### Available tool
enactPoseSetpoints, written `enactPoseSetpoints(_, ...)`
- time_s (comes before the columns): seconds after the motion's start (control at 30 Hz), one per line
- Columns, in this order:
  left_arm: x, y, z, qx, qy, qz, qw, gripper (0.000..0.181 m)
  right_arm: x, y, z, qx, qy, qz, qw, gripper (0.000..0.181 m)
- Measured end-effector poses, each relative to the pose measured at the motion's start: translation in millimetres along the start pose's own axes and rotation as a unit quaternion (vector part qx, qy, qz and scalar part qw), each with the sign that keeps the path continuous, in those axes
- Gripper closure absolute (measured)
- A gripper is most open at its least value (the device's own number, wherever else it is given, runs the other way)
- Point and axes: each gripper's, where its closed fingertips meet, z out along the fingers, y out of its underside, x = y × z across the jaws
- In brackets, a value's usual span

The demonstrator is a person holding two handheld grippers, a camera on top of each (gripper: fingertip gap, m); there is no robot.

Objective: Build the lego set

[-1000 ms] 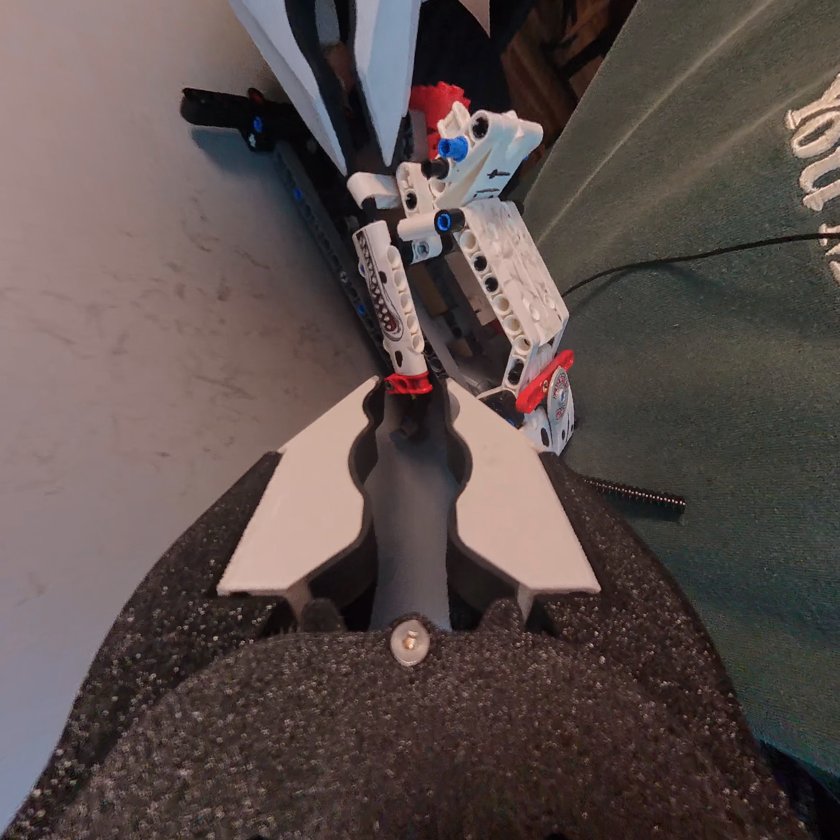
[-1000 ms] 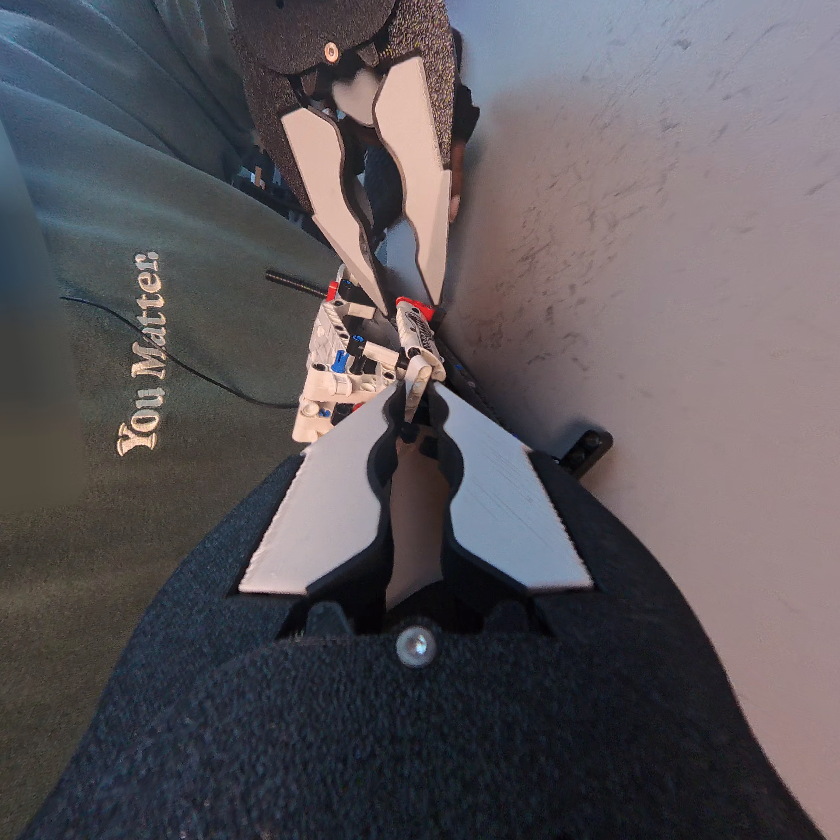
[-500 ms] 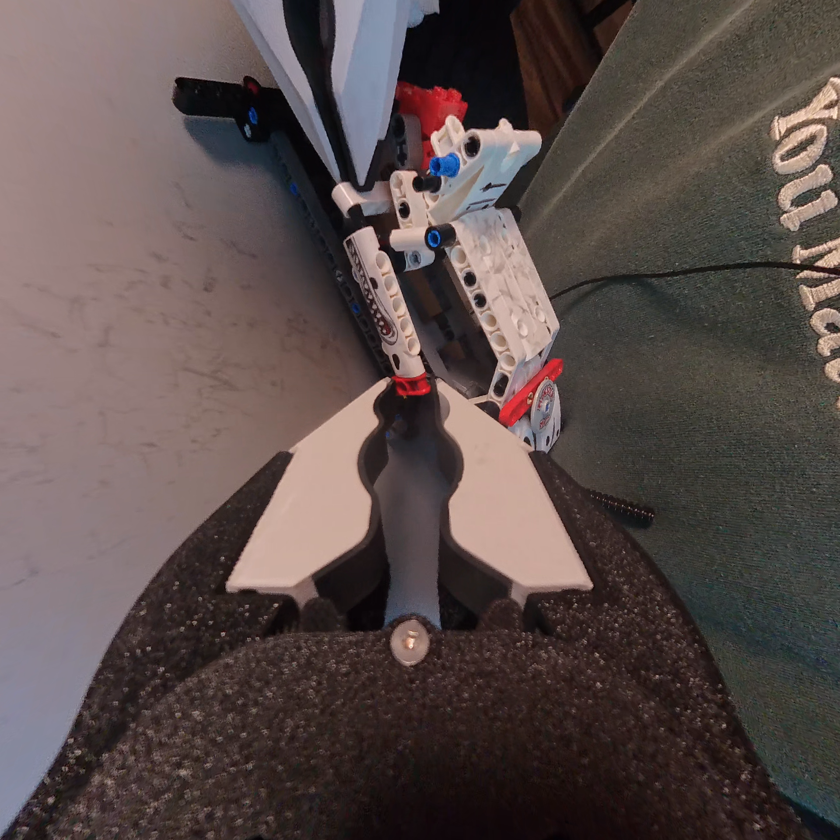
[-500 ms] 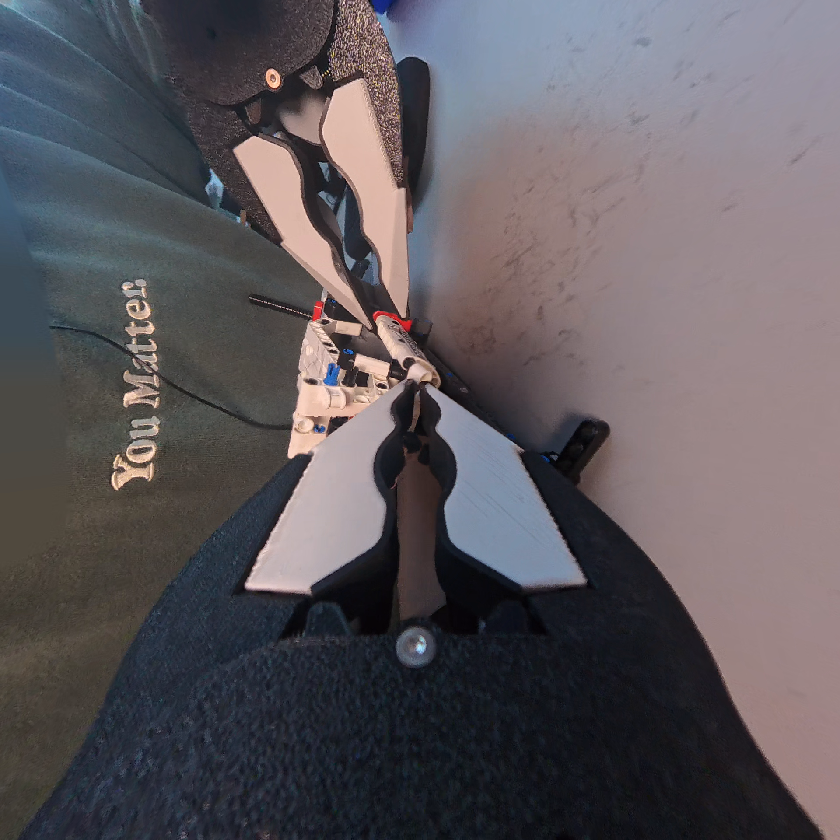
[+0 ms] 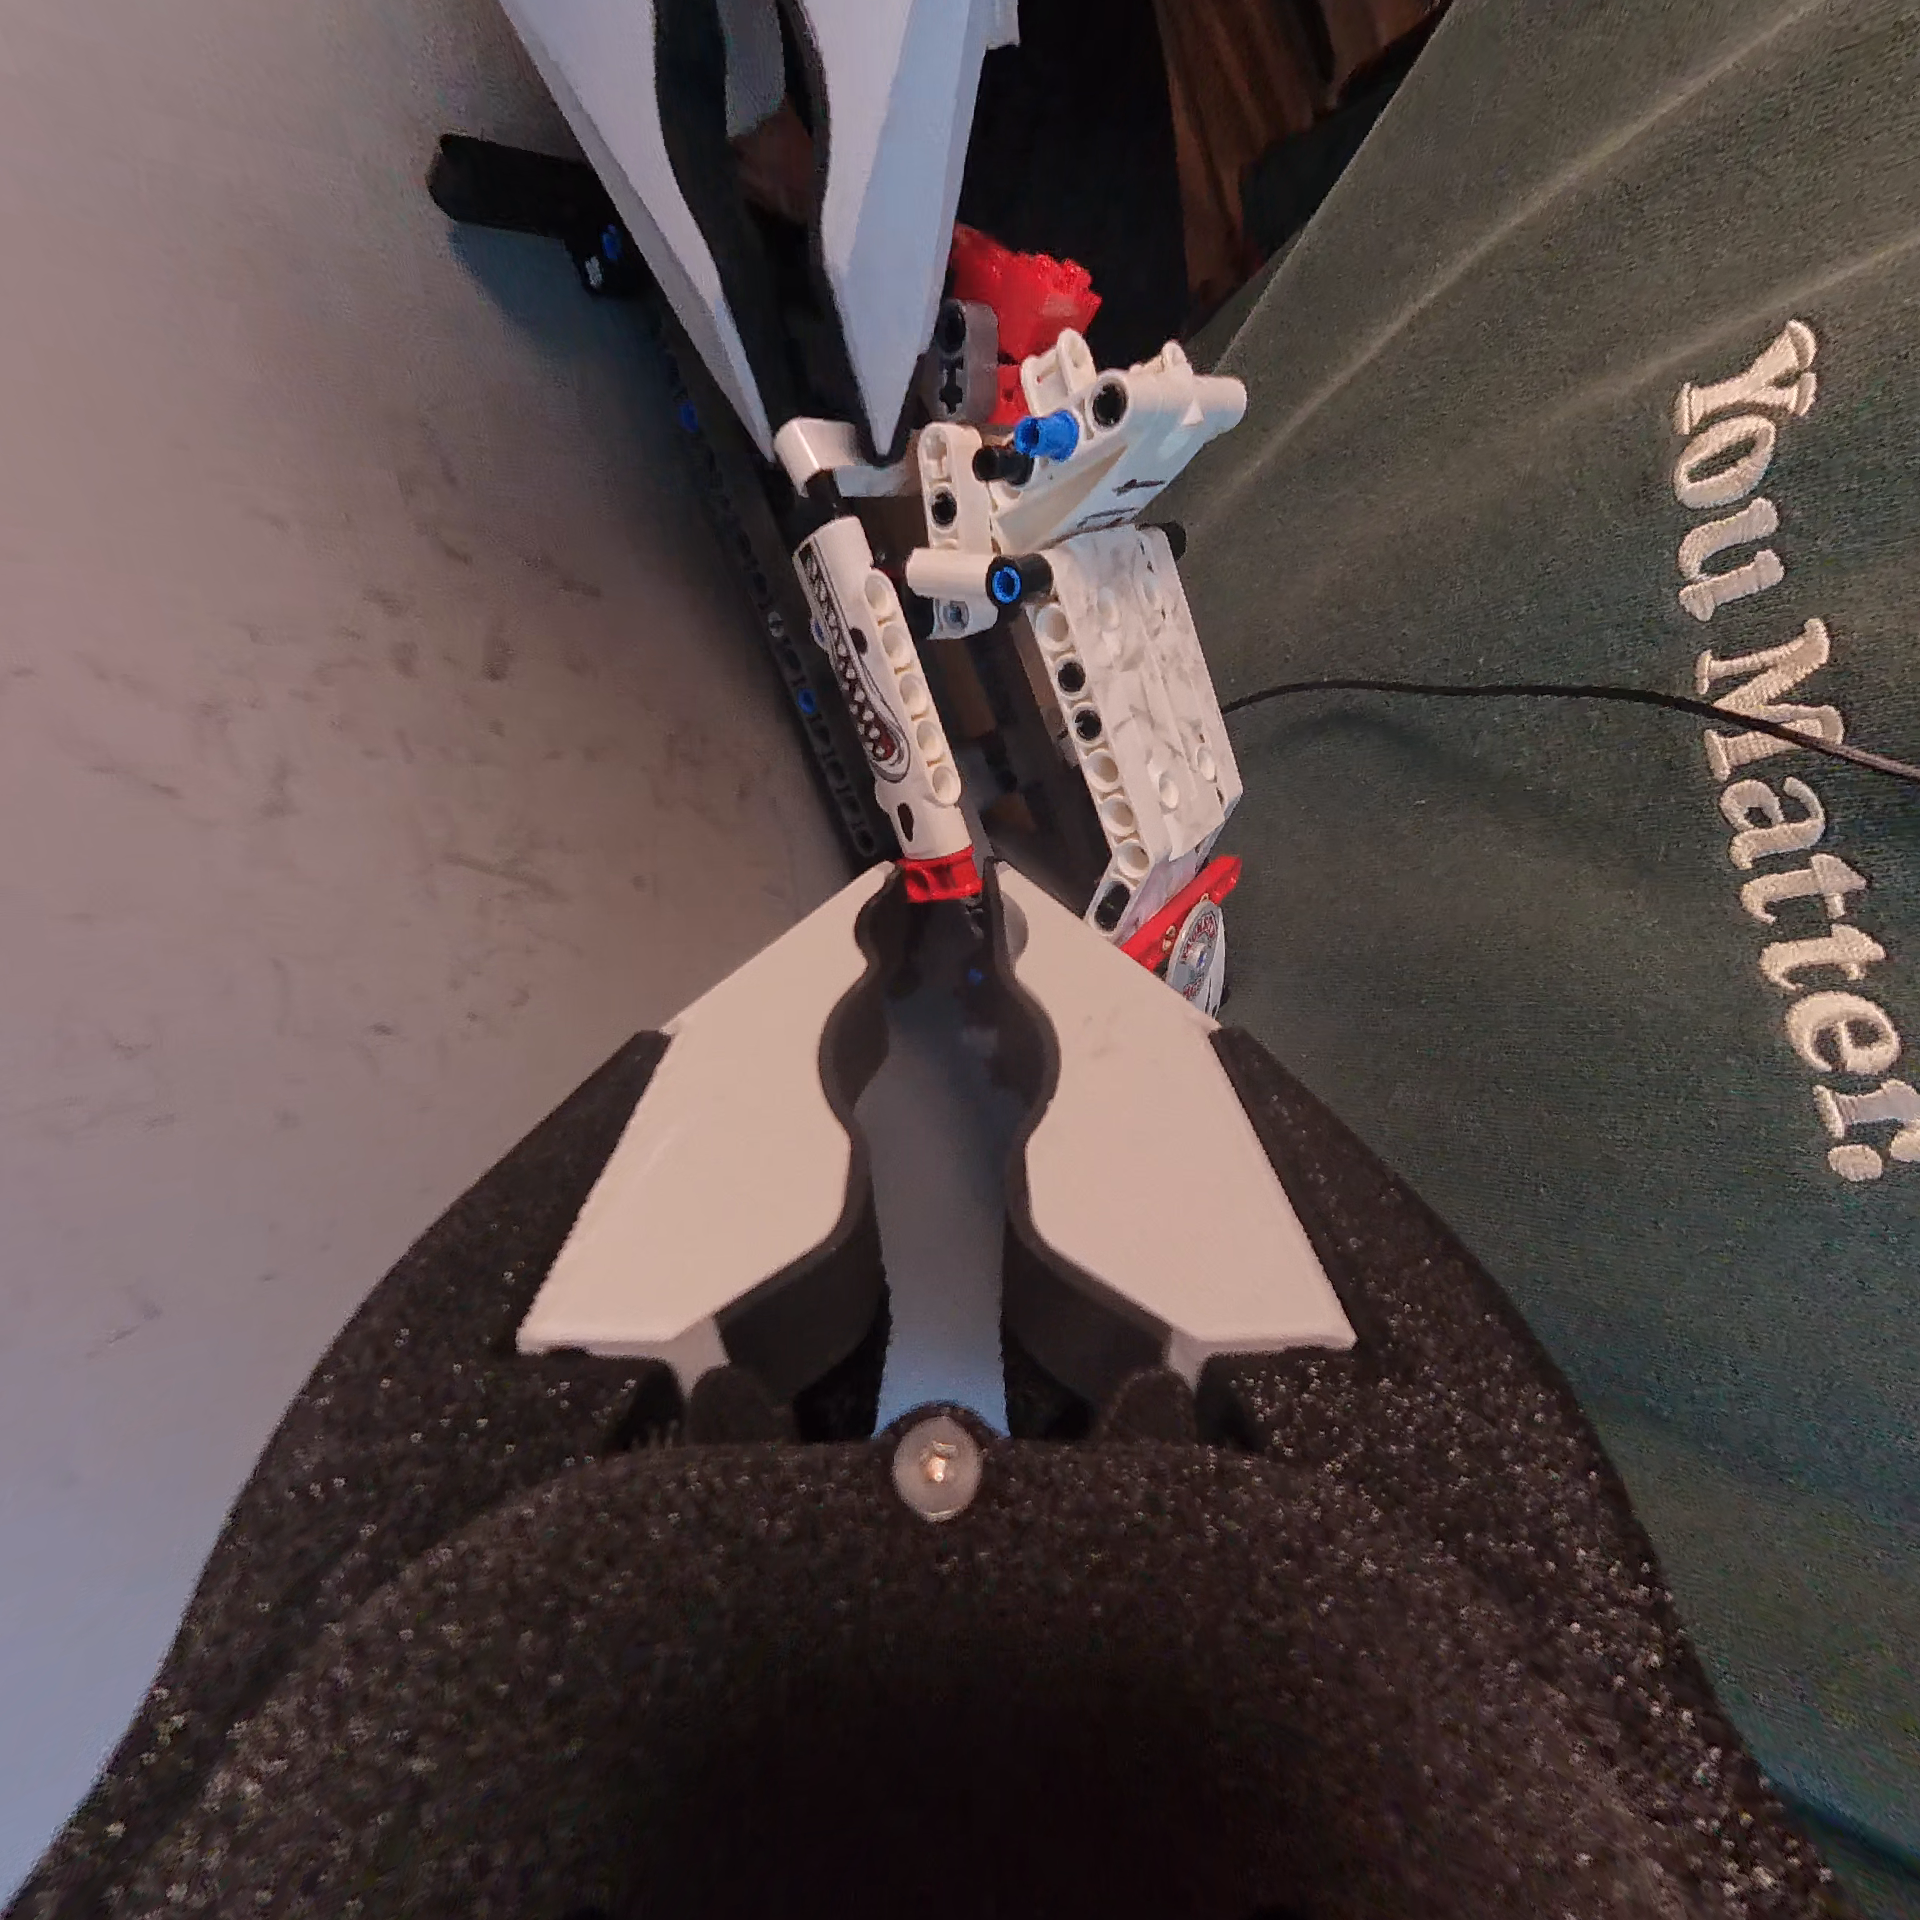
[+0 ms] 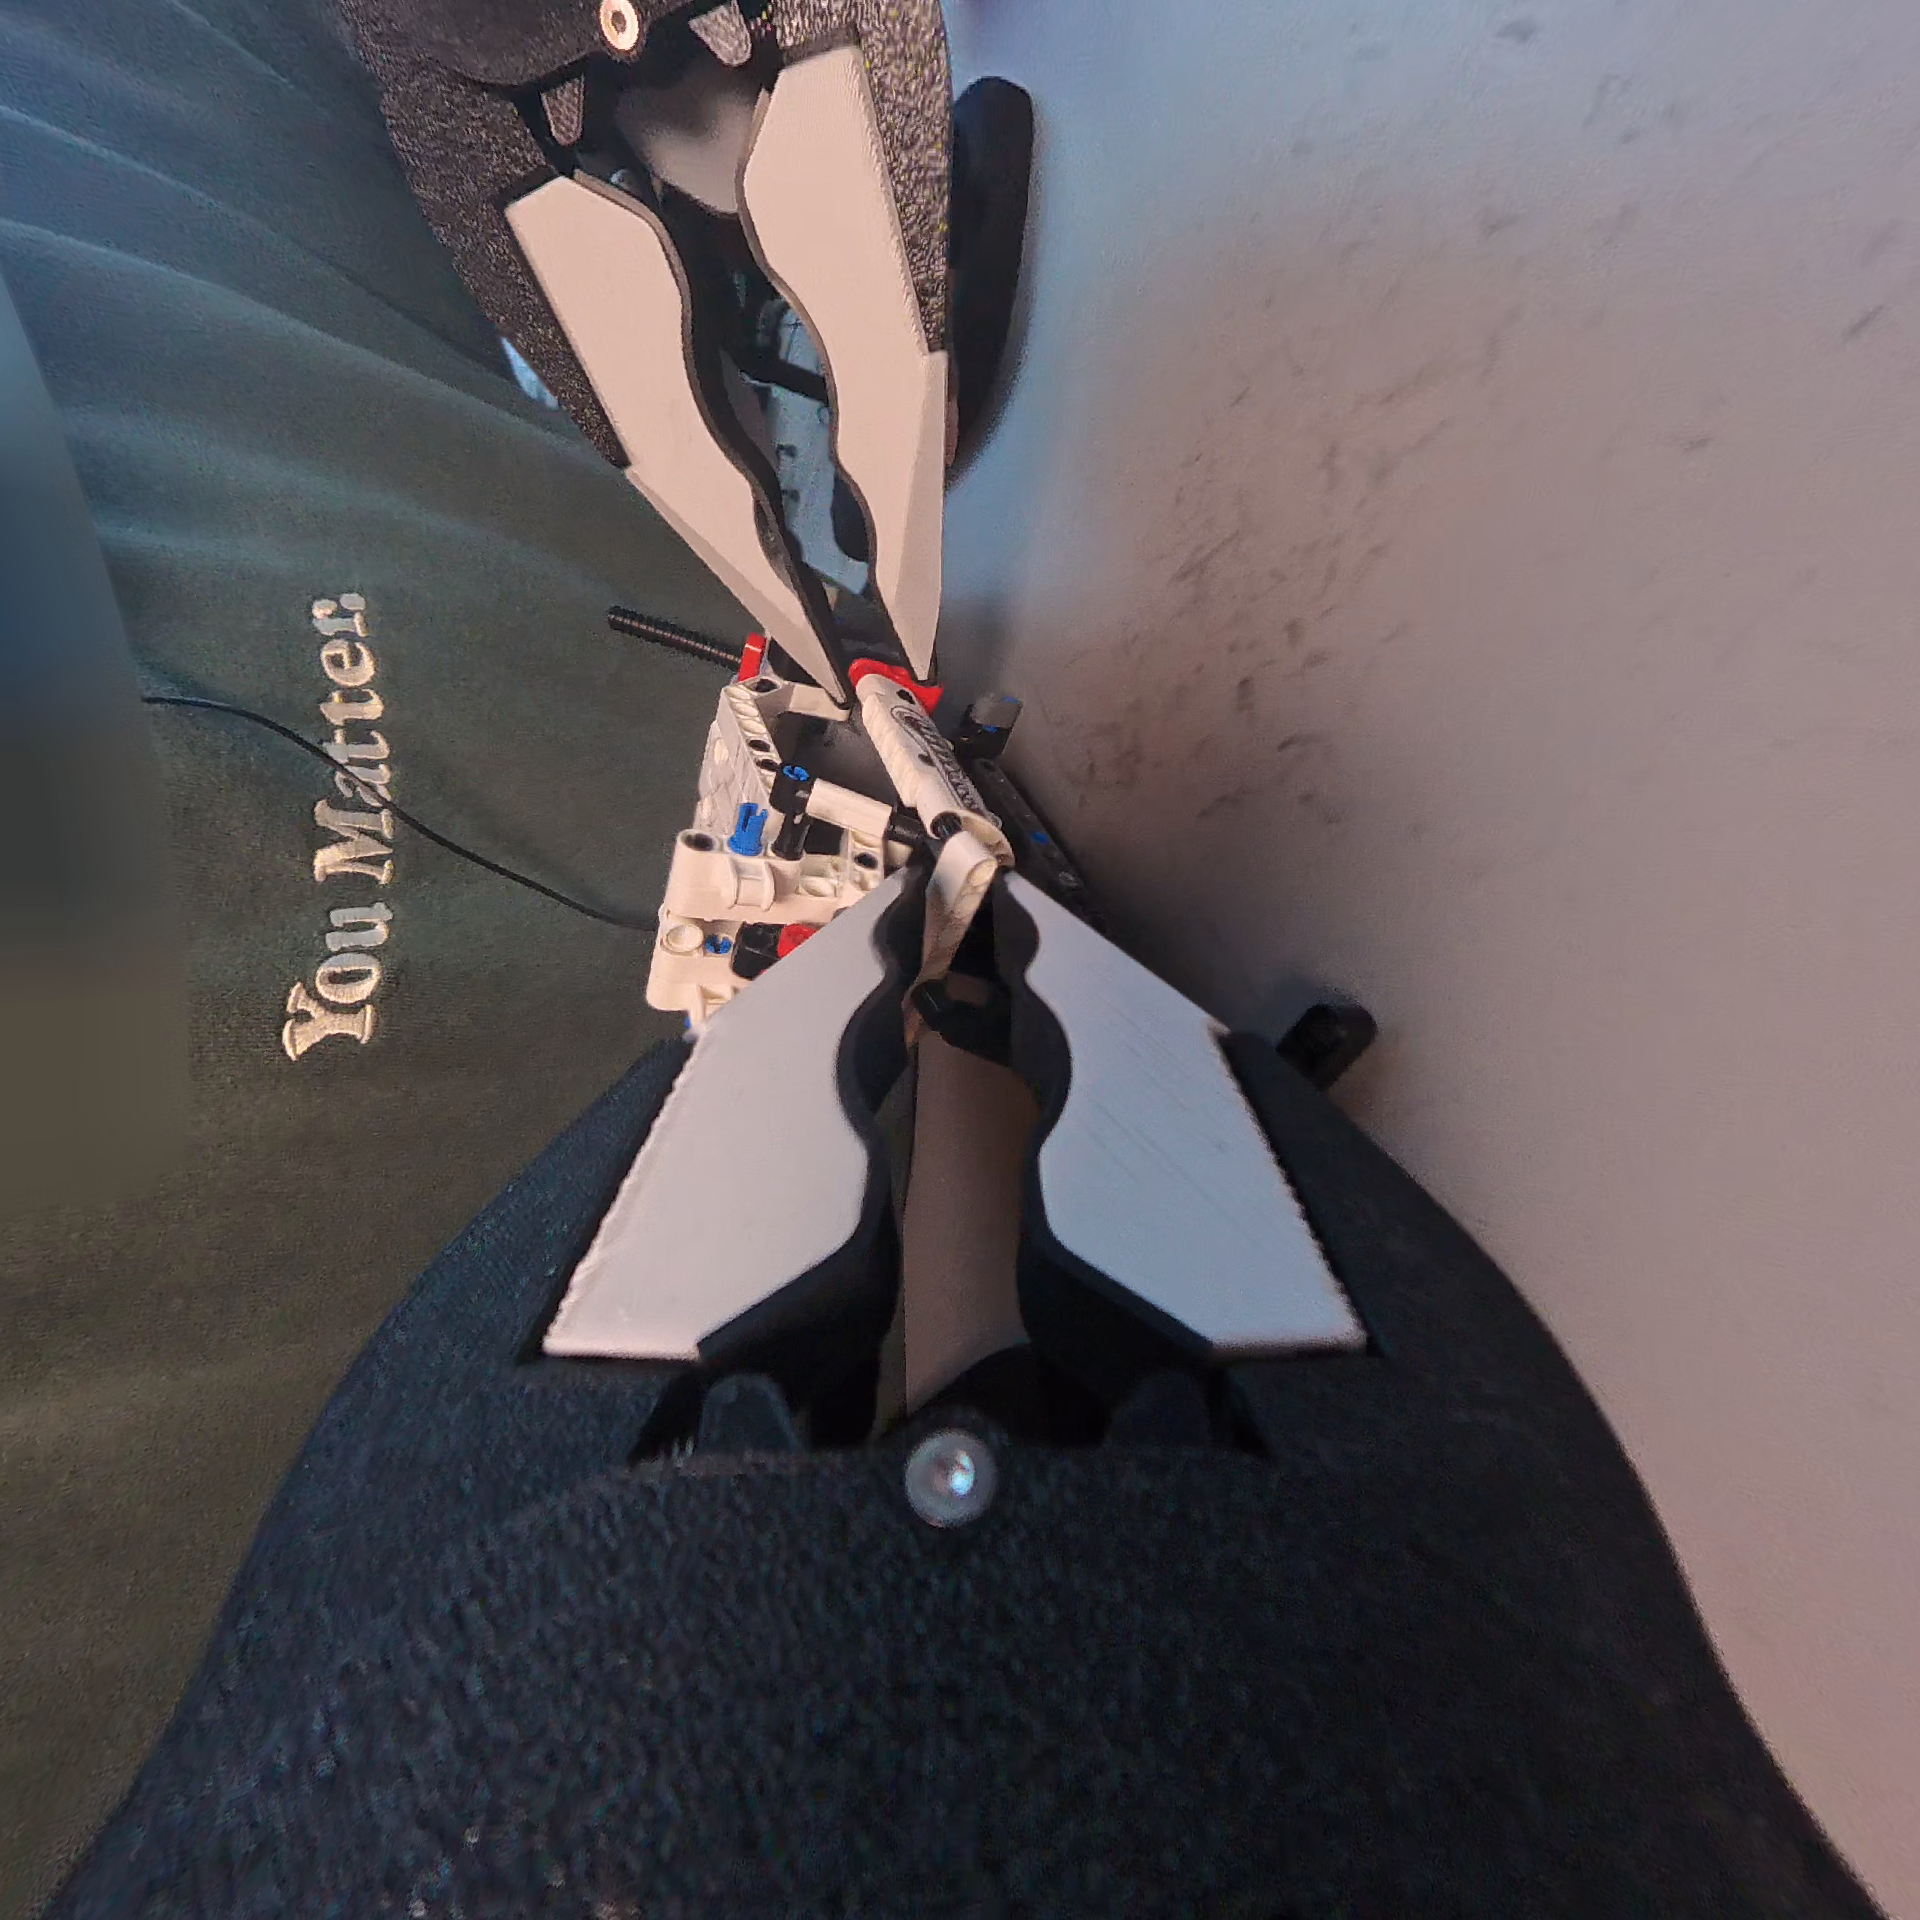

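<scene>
Pale tabletop (image 5: 312, 727); only left view shows model's (image 5: 1122, 675) red gear (image 5: 1023, 286).

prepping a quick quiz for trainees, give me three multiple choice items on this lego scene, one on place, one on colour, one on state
1. Where does the white beam with the printed teeth lie?
A. between the two claws
B. alone on the green sweatshirt
C. flat on the table, far from both claws

2. What colour is the bush on the beam's end nearest the left claw?
A. yellow
B. red
C. green

3. What state is the right claw in?
A. wide open, holding nothing
B. out of view
C. shut on a white connector

Answers:
1 A: in the left wrist view the beam runs from the left claw's tips up to the right claw's tips.
2 B: the red bush sits right at the left claw's tips.
3 C: the white connector is pinched between its fingertips.
</scene>
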Motion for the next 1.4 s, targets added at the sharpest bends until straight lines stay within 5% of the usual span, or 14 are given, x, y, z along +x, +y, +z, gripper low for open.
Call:
enactPoseSetpoints(0.3,0.7,0.9,1.4,0.011,-0.003,0.008,1.000,0.168,-0.6,1.7,2.3,0.022,-0.050,0.062,0.997,0.173)
enactPoseSetpoints(0.63,4.7,1.8,1.2,0.036,0.001,0.004,0.999,0.169,-1.0,2.5,5.5,0.013,0.055,0.050,0.997,0.174)
enactPoseSetpoints(1.07,7.0,-2.2,0.4,0.041,0.003,0.003,0.999,0.169,0.0,6.6,5.7,0.002,0.052,0.027,0.998,0.174)
enactPoseSetpoints(1.4,5.7,2.0,2.2,0.011,-0.009,0.100,0.995,0.170,-0.9,7.7,5.8,0.019,0.005,0.056,0.998,0.174)
